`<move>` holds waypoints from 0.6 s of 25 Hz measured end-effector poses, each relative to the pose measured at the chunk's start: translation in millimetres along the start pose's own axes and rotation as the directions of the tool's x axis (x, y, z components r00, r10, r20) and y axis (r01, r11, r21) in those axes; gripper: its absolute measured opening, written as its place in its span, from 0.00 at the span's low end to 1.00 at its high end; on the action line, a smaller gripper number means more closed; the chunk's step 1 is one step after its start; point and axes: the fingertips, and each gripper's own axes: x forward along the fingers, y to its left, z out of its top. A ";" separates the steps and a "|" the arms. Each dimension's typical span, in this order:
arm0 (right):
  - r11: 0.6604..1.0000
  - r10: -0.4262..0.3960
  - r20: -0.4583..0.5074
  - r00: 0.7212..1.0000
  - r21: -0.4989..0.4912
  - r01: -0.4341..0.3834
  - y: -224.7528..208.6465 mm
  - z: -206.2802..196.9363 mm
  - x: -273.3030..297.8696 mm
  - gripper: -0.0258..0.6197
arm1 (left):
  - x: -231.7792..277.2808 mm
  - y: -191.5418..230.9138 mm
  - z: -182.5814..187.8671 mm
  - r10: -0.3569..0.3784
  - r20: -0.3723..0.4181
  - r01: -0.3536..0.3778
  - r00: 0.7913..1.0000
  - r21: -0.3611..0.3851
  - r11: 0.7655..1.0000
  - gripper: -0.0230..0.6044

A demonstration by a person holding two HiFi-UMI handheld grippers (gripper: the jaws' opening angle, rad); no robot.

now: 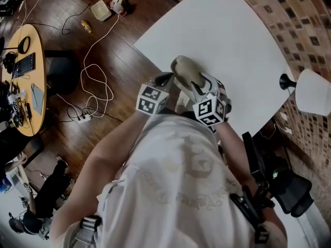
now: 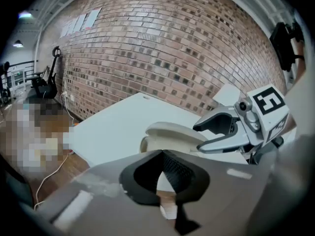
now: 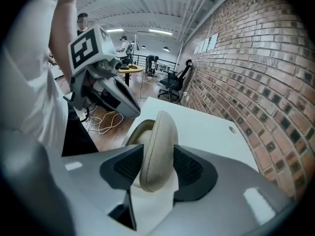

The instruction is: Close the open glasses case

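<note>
The right hand-held gripper (image 3: 158, 155) stands wide, both pads against one beige shell of the glasses case (image 3: 158, 127), which stands on edge between them; the other shell shows behind it at 10 o'clock. The case sits near the white worktop's (image 1: 232, 45) edge. The left hand-held gripper (image 2: 161, 167) has its jaws brought together on nothing, at 8 o'clock of the case. Each marker cube (image 1: 152, 98) bears black-and-white squares, no legible words.

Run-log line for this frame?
phase: closing | right gripper: shut on glasses case | left gripper: shut, empty | case: looks ajar
</note>
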 end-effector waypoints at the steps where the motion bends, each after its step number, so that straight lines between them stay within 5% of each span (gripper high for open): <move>1: 1.000 0.003 0.003 1.000 0.002 -0.003 1.9 0.7 -0.1 0.35 | -2.5 0.4 5.3 -0.003 0.013 0.003 1.000 0.006 1.000 0.04; 8: 0.998 0.040 0.025 0.999 0.045 -0.041 22.2 9.1 -0.2 0.35 | -5.7 -9.1 40.9 -0.059 0.060 0.053 0.996 0.096 0.994 0.04; 15: 0.995 0.060 0.037 0.998 0.080 -0.063 31.7 8.6 -2.7 0.35 | 8.7 -28.5 40.1 -0.117 -0.033 0.121 0.993 0.208 0.971 0.04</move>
